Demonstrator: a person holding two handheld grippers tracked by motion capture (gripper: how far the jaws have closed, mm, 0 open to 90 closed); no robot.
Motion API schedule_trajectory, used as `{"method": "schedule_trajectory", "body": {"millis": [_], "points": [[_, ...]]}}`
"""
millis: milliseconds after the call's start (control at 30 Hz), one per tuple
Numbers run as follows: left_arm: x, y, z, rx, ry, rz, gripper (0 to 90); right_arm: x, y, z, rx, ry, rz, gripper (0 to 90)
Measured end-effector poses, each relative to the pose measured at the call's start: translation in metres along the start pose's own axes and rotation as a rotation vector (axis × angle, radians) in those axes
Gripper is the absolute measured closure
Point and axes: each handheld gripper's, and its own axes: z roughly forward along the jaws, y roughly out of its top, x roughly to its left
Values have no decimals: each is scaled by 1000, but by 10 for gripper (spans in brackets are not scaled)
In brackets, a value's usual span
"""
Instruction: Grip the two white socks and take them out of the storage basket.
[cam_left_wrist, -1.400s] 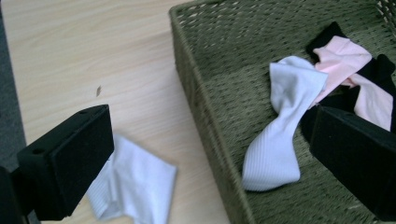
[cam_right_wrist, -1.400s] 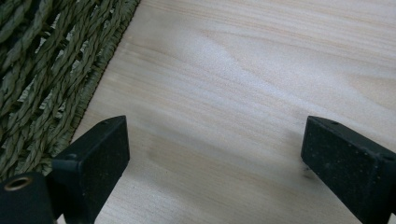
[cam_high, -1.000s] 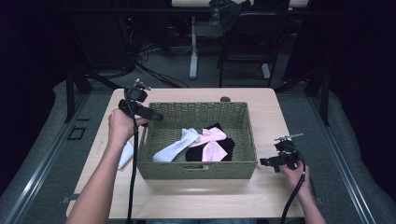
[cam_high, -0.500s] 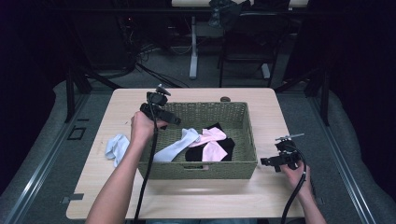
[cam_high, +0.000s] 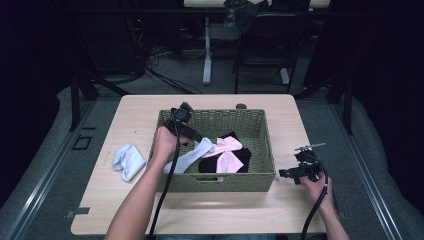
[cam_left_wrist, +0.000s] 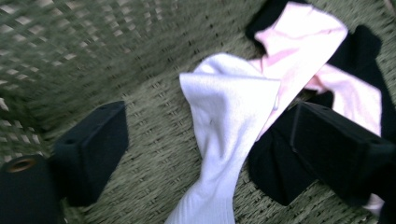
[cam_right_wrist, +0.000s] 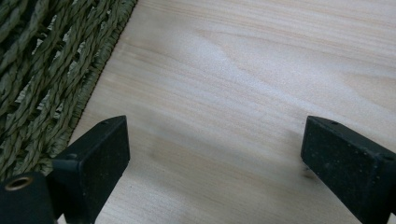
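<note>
White sock (cam_high: 192, 154) lies stretched across the floor of the green woven basket (cam_high: 260, 172), running from the near left corner toward the middle; in the high view it looks pale and long, one end reaching a pink sock (cam_high: 227, 152) that rests on a black sock (cam_high: 242, 156). The left claw (cam_high: 196, 136) hangs over the sock inside the basket's left half. The right claw (cam_high: 286, 173) rests on the table (cam_high: 235, 212) near the right edge, just beside the basket's near right corner. A light blue sock (cam_high: 127, 160) sits crumpled on the table left of the basket.

In the left gripper view, the white sock (cam_left_wrist: 224, 126) passes between the two jaws, its ribbed knit smooth and its folded end overlapping the pink sock (cam_left_wrist: 310, 51). The jaws have just been closing but stand apart from the fabric, released.

In the right gripper view, the jaws stand wide over bare wood (cam_right_wrist: 261, 93), released, the basket's wall (cam_right_wrist: 42, 70) at left.
</note>
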Motion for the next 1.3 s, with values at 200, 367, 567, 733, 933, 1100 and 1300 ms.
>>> {"method": "schedule_trajectory", "body": {"millis": [200, 367, 567, 733, 933, 1100, 1300], "points": [[-2, -2, 23, 68, -31, 7, 324, 0, 0, 0, 1, 0, -1, 77], [-4, -4, 36, 105, -48, 33, 539, 1, 0, 0, 6, -1, 5, 77], [-7, -5, 42, 158, -50, 45, 649, 1, 0, 0, 16, 3, 0, 77], [-8, -5, 44, 168, -36, 58, 784, 0, 0, 0, 9, -4, 1, 78], [-7, -7, 25, 110, -22, 73, 856, 0, 0, 0, 2, -1, 0, 77], [-4, -5, 0, 57, -12, 79, 855, 1, 0, 0, 15, -3, -3, 78], [-3, -2, -28, 2, 5, 90, 855, 1, 0, 0, 13, -8, 0, 77]]}}
